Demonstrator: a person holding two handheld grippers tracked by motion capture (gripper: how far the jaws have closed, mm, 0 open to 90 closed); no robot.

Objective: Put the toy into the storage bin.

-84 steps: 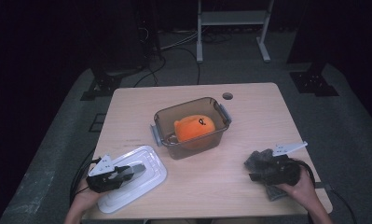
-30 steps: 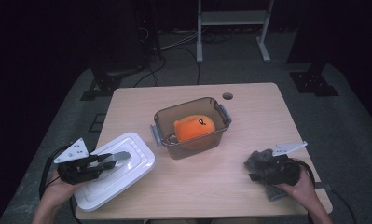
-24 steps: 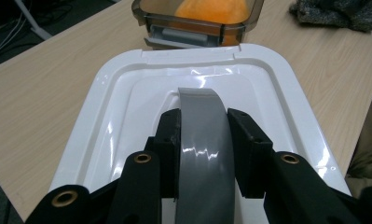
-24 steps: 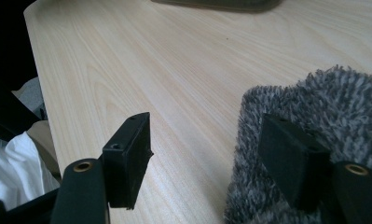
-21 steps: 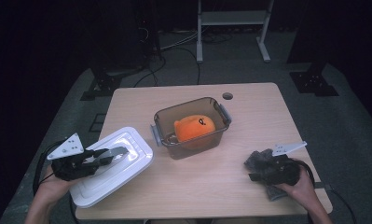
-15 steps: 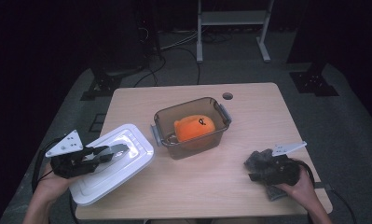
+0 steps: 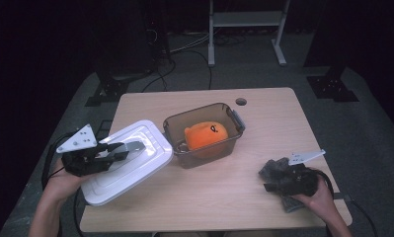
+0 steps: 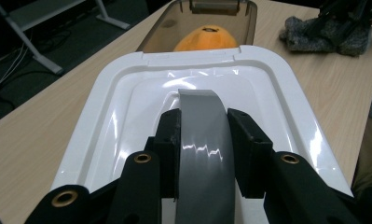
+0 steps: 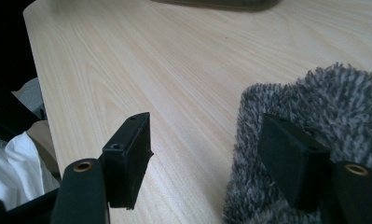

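while the left claw (image 7: 119, 149) grips the white lid's (image 7: 135, 170) grey handle (image 8: 203, 140), the right claw (image 9: 211, 154) gapes wide.

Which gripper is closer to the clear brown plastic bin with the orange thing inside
Left. The left gripper holds the white plastic lid by its grey handle beside the bin; the right gripper sits farther off on a grey fuzzy cloth.

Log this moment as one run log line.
left hand-held gripper: shut on lid handle | lid: beside bin | right hand-held gripper: open, over cloth
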